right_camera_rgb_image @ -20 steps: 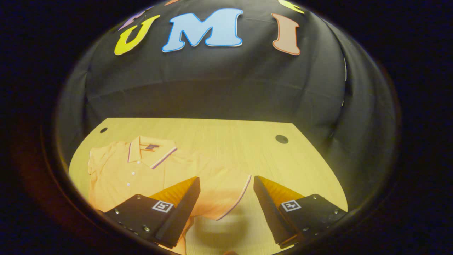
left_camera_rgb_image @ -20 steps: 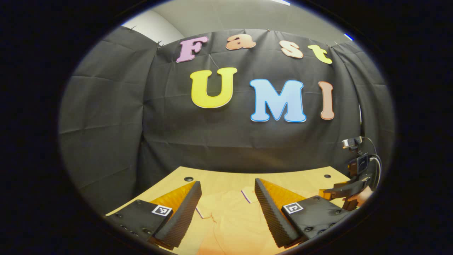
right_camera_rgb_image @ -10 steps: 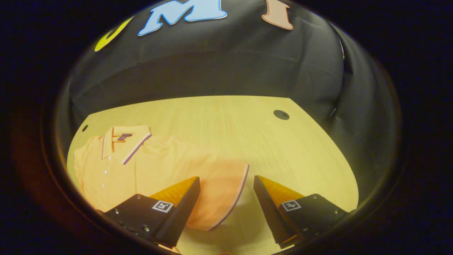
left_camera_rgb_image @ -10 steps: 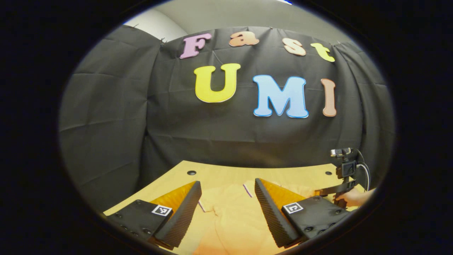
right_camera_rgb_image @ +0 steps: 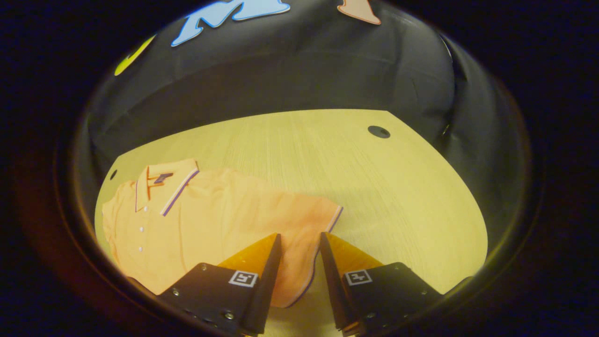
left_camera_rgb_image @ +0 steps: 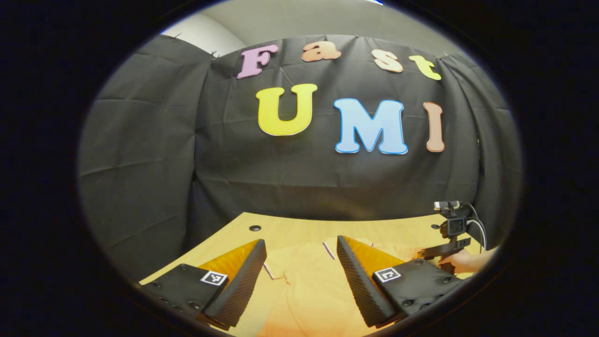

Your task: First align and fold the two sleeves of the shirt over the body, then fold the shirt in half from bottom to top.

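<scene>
Black cloth hangs as the booth's wall behind a pale wooden tabletop (right_camera_rgb_image: 327,154), which has a small dark round hole (right_camera_rgb_image: 378,131) near its far right corner in the right gripper view and another (left_camera_rgb_image: 255,228) near its far left corner in the left gripper view. An orange polo shirt (right_camera_rgb_image: 210,224) lies flat on the tabletop, front up, with its collar (right_camera_rgb_image: 164,180) toward the far edge, a row of small white buttons below the collar, and purple-and-white trim along the collar and the sleeve cuff. In the right gripper view the right gripper (right_camera_rgb_image: 299,250) sits low over the shirt's sleeve (right_camera_rgb_image: 304,229), its fingers narrowed to a slim gap with the trimmed cuff edge running between them; whether both fingers press the cloth I cannot tell. Half a second earlier those fingers stood much wider apart, and the sleeve lay flatter and lower in that view. In the left gripper view the left gripper (left_camera_rgb_image: 302,255) is spread wide above the shirt, grasping nothing, much as it was before. Farther right in that view, a hand (left_camera_rgb_image: 461,262) holds the other gripper down near the tabletop. Each finger mount carries a small square black-and-white marker; no brand name is legible on the shirt's neck tag.
</scene>
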Demonstrator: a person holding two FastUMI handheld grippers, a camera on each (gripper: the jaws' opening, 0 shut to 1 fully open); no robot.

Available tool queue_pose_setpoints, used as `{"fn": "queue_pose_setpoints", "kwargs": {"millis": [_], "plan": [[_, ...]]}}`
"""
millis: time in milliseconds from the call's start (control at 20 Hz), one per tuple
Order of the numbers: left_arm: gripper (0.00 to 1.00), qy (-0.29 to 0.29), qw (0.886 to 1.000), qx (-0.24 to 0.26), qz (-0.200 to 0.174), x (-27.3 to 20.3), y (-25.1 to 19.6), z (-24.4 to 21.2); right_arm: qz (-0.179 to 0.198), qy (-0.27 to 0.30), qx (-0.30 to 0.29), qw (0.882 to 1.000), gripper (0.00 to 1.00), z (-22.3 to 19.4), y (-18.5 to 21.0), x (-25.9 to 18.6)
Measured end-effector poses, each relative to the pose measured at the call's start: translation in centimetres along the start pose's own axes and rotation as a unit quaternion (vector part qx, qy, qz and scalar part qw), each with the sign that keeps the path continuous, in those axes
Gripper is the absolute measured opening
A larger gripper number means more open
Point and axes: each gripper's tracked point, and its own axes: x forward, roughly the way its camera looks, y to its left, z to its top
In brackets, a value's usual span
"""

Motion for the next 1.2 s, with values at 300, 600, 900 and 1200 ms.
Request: {"fn": "queue_pose_setpoints", "kwargs": {"millis": [300,600,900,1200], "plan": [[0.99,-0.001,1.000,0.003,0.007,-0.6,0.3,0.0,-0.002,-0.007,0.000,1.000,0.07,0.7,0.5,-0.4],[1.00,-0.005,1.000,0.002,0.007,-0.9,0.1,0.2,0.028,-0.065,-0.066,0.995,0.02,3.9,2.7,-3.0],[1.00,-0.008,1.000,-0.003,0.007,-1.2,0.0,0.3,0.068,-0.090,-0.114,0.987,0.02,5.0,6.8,-4.9],[0.99,-0.009,1.000,-0.008,0.021,-1.5,1.3,0.1,0.102,-0.089,-0.180,0.974,0.02,3.4,11.2,-5.4]]}}
